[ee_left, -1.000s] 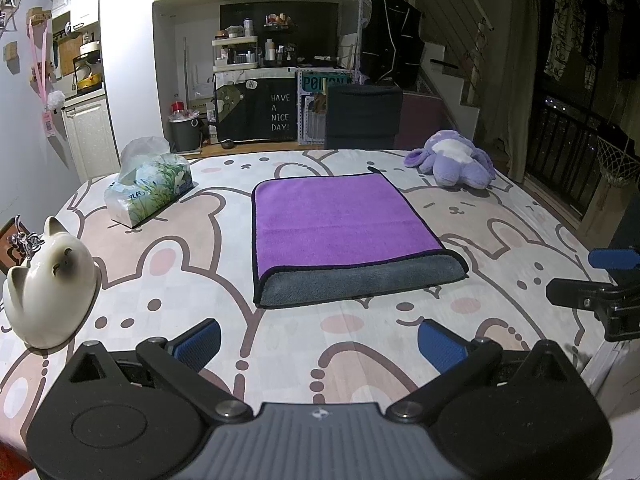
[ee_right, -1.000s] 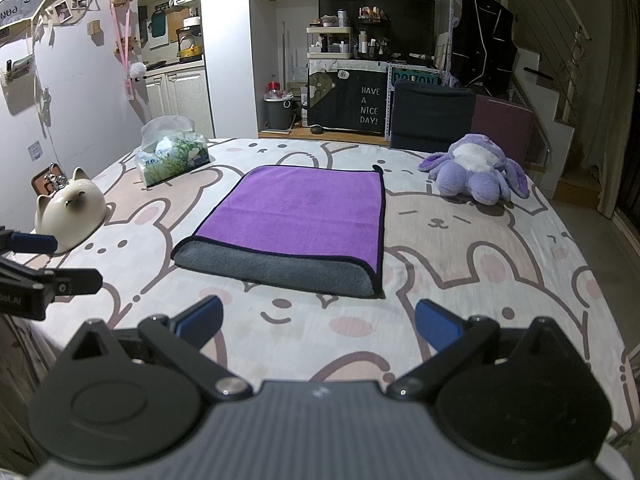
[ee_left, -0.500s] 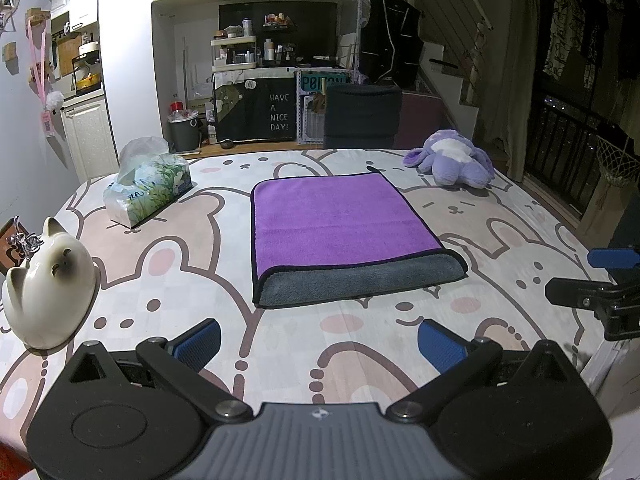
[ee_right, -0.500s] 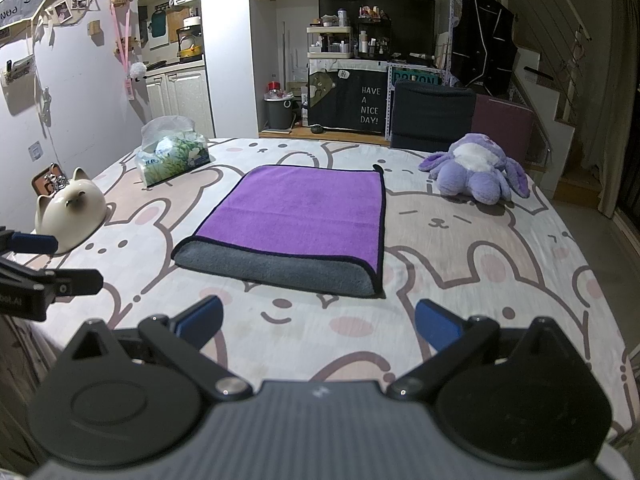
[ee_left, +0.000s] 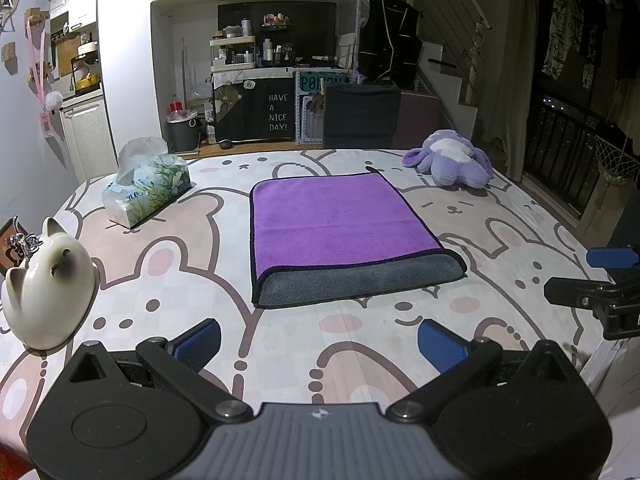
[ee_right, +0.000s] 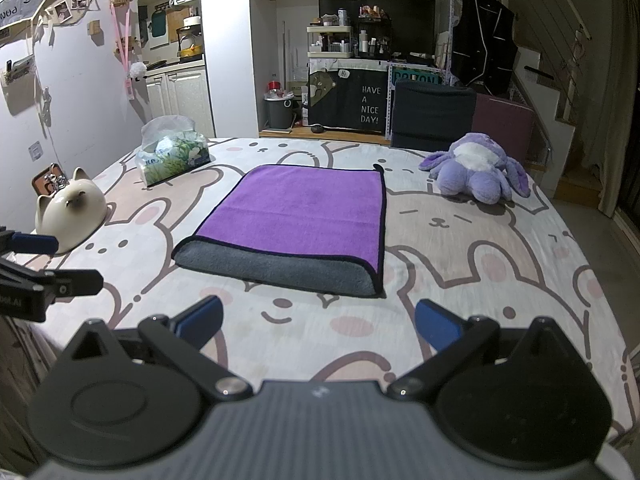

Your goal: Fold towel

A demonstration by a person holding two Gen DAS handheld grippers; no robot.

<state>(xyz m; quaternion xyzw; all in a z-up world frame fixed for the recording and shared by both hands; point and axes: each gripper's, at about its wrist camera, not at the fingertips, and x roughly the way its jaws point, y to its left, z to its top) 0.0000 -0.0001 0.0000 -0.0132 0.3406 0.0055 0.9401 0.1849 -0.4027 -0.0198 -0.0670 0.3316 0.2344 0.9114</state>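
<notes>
A purple towel (ee_left: 336,220) with a grey underside lies folded flat on the rabbit-print table cover, its grey folded edge toward me; it also shows in the right wrist view (ee_right: 304,216). My left gripper (ee_left: 318,346) is open and empty, hovering over the near table edge, short of the towel. My right gripper (ee_right: 318,326) is open and empty, also short of the towel. Each gripper shows at the edge of the other's view: the right gripper (ee_left: 600,292) and the left gripper (ee_right: 40,276).
A tissue pack (ee_left: 146,188) and a white cat-shaped ceramic (ee_left: 48,284) stand on the left. A purple plush toy (ee_left: 452,164) lies at the far right. The table's right edge (ee_left: 592,360) is close. A dark chair (ee_left: 362,116) stands behind the table.
</notes>
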